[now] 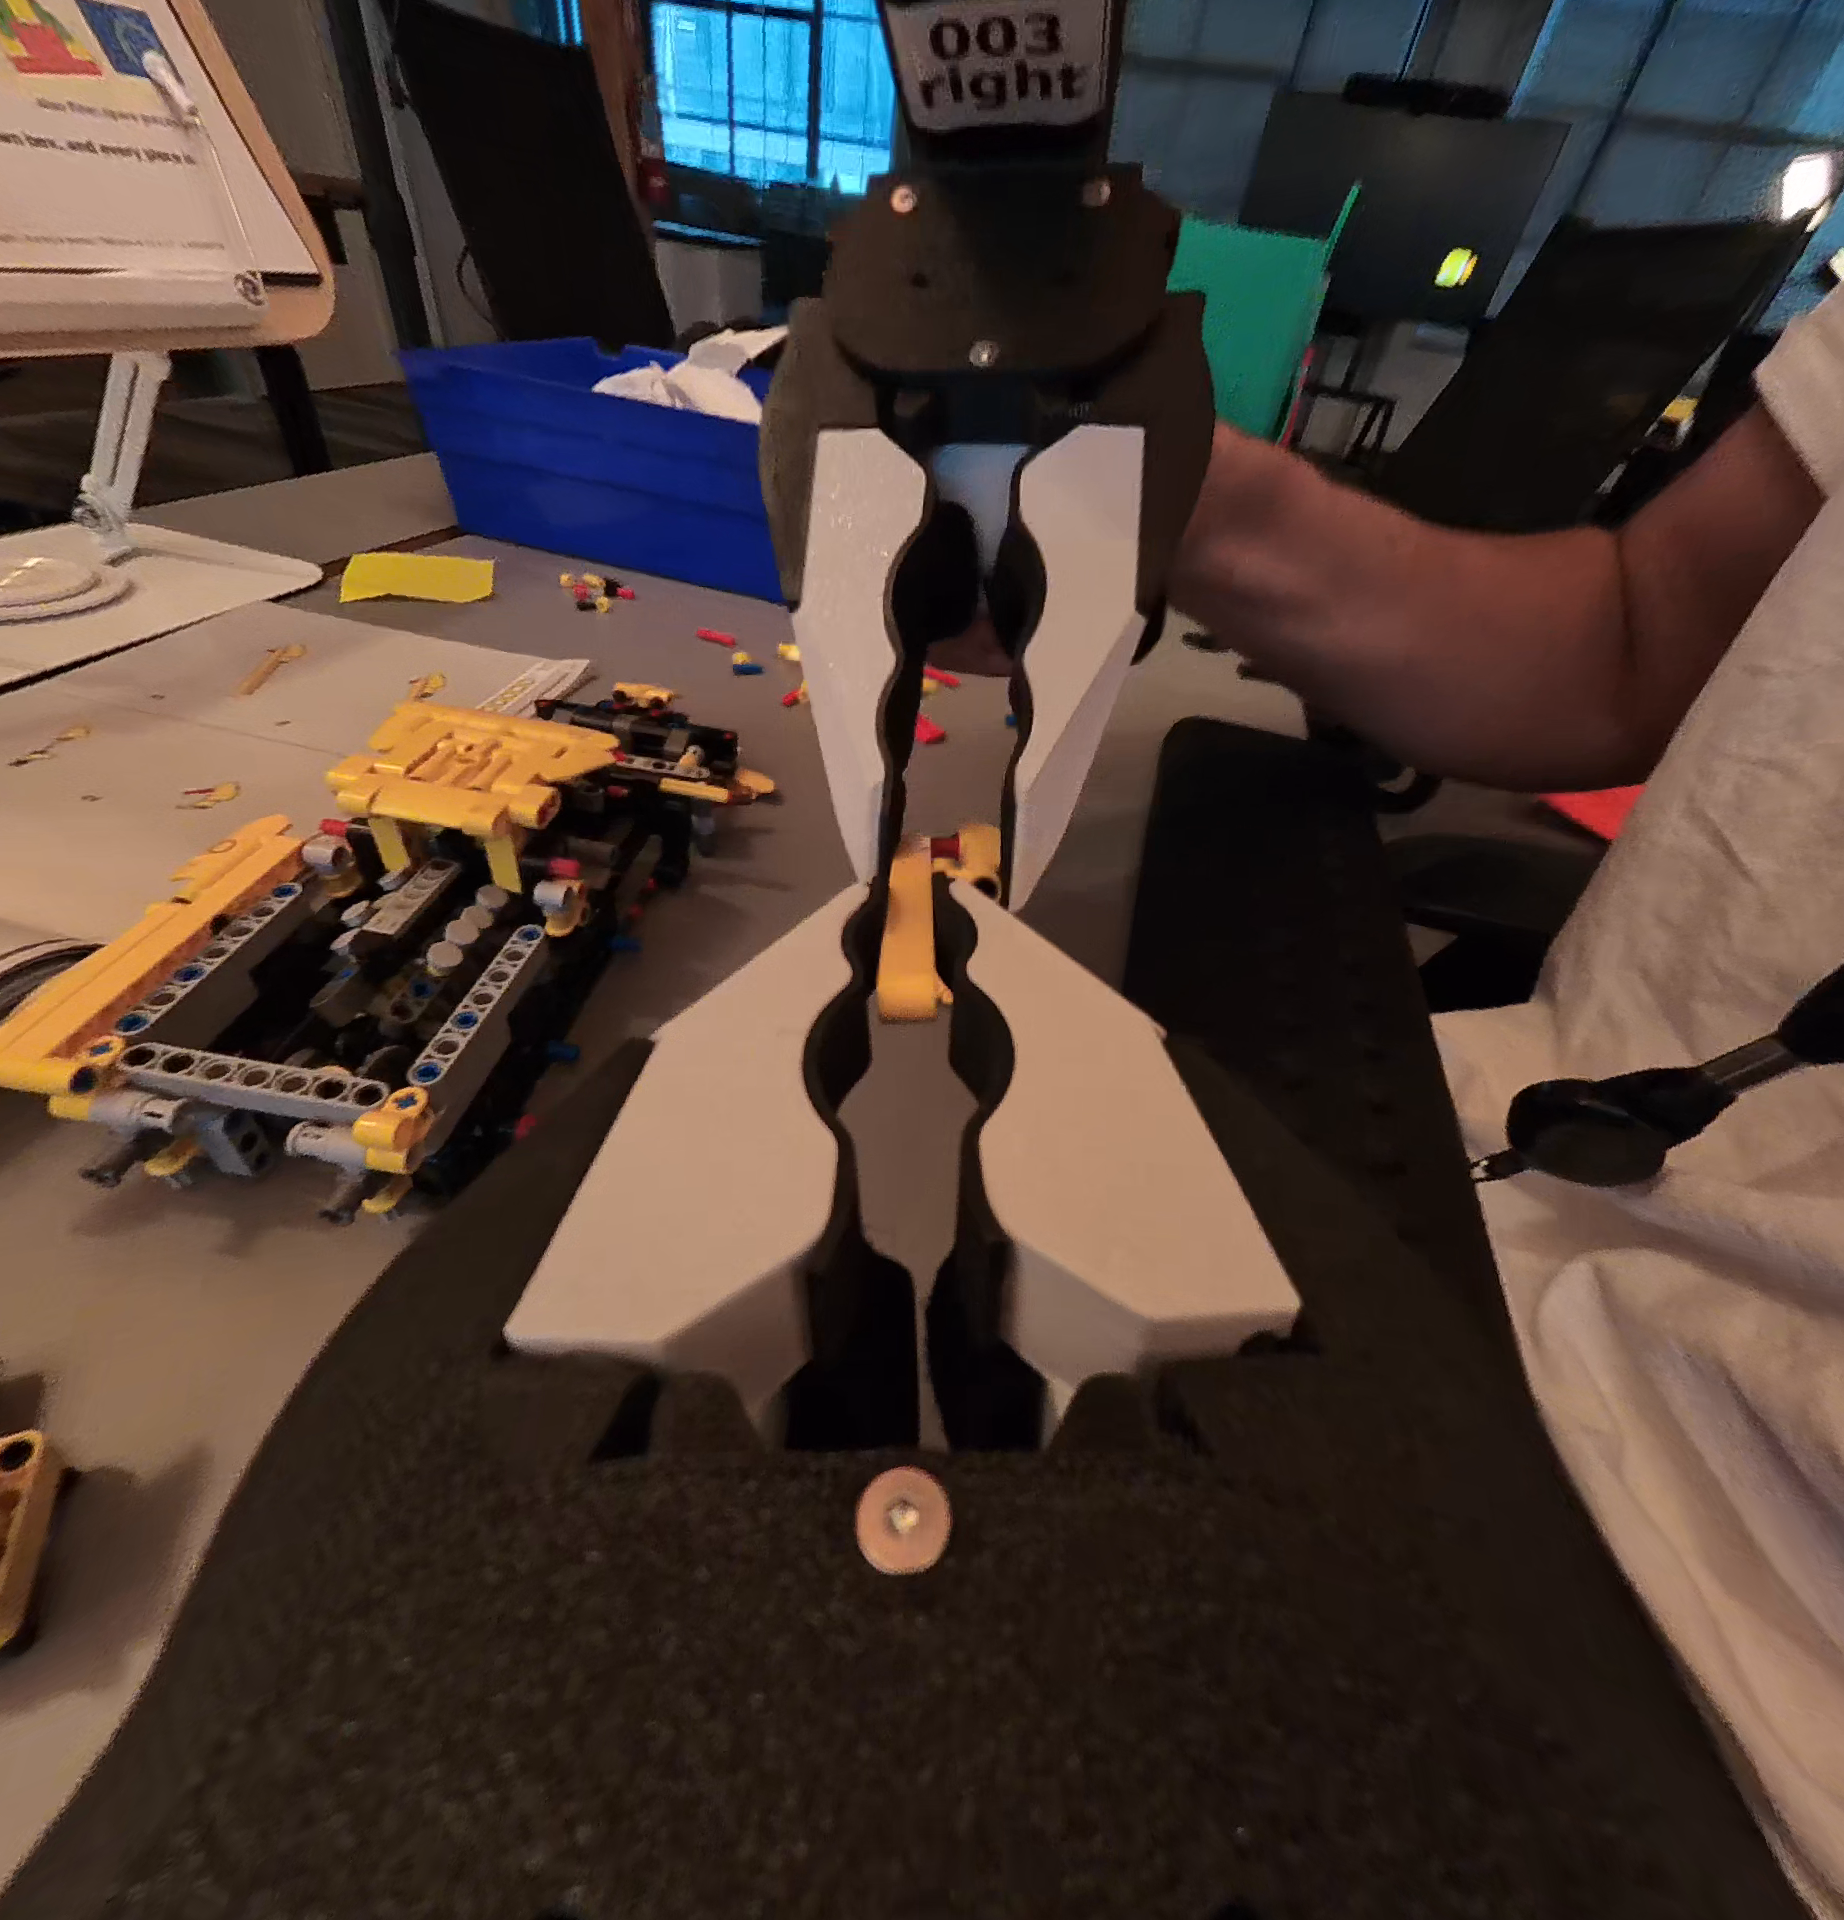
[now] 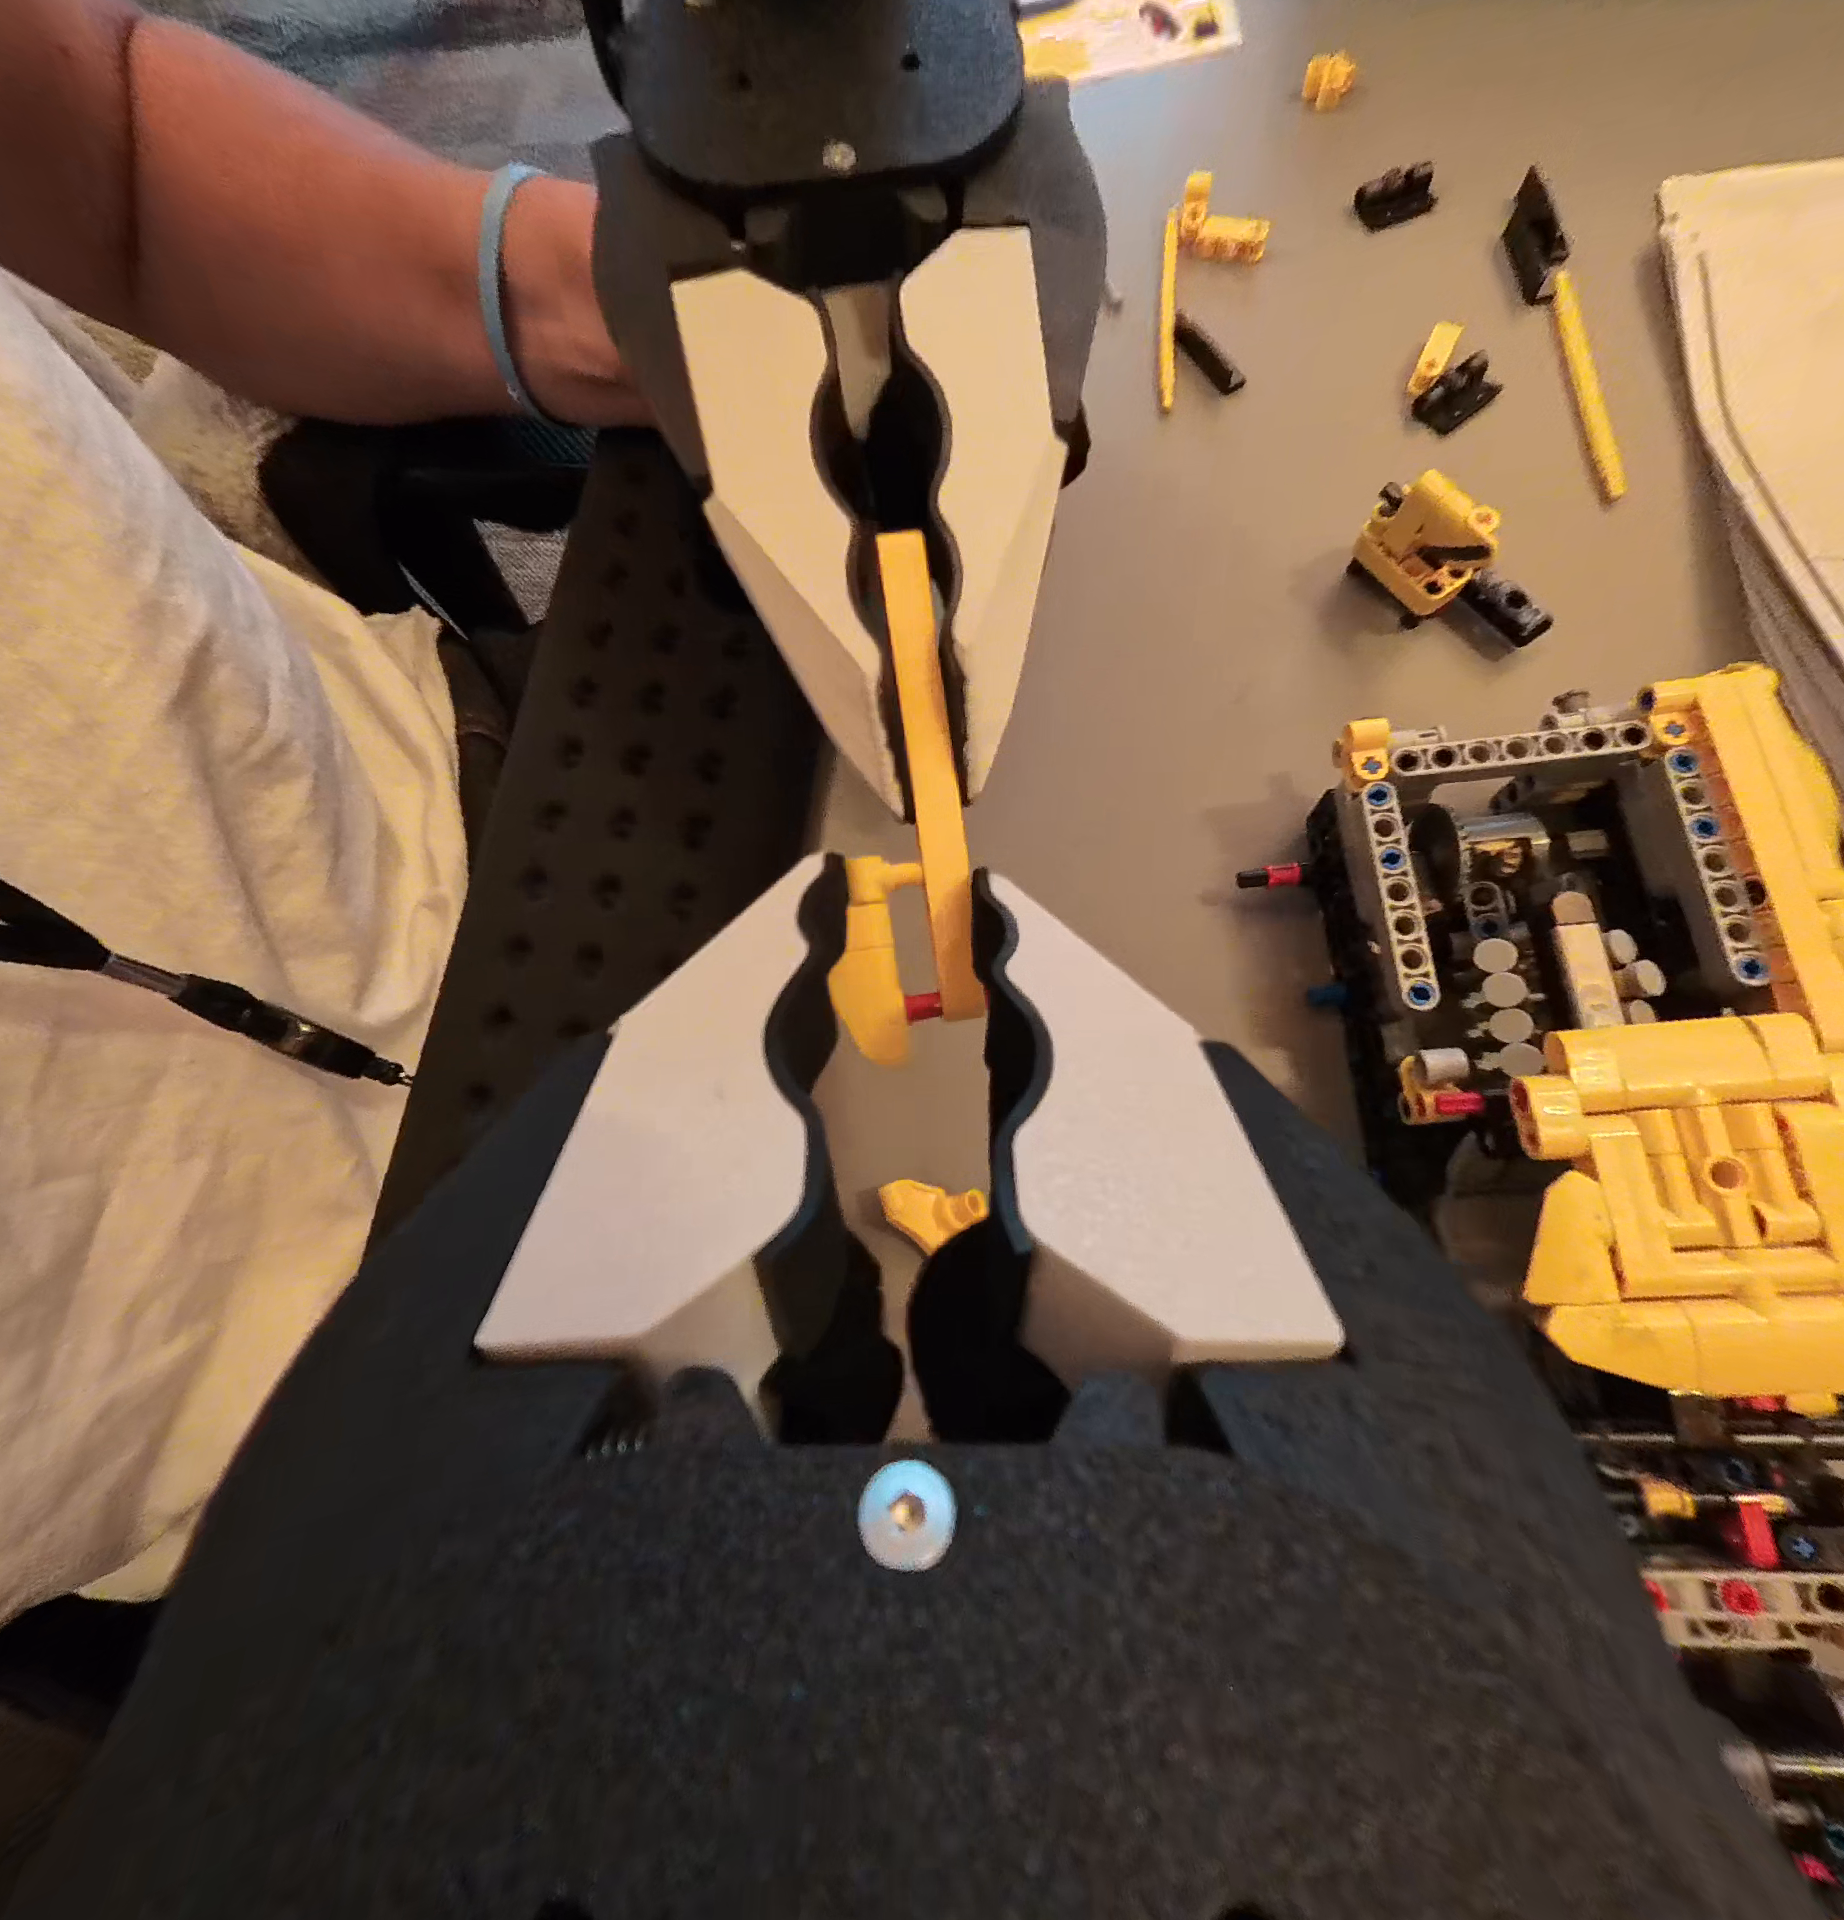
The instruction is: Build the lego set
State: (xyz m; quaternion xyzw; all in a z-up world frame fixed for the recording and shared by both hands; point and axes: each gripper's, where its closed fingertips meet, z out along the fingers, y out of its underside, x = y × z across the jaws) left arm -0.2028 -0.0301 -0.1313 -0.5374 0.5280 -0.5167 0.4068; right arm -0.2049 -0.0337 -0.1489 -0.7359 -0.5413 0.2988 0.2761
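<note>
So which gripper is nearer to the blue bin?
Right. The right gripper hangs just in front of the blue bin; the left gripper faces it from farther back, both pinching one yellow piece.

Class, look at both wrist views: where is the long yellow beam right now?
Mid-air between the two tip-to-tip grippers: the long yellow beam is clamped in the left hand-held gripper, left of the yellow model.
</note>
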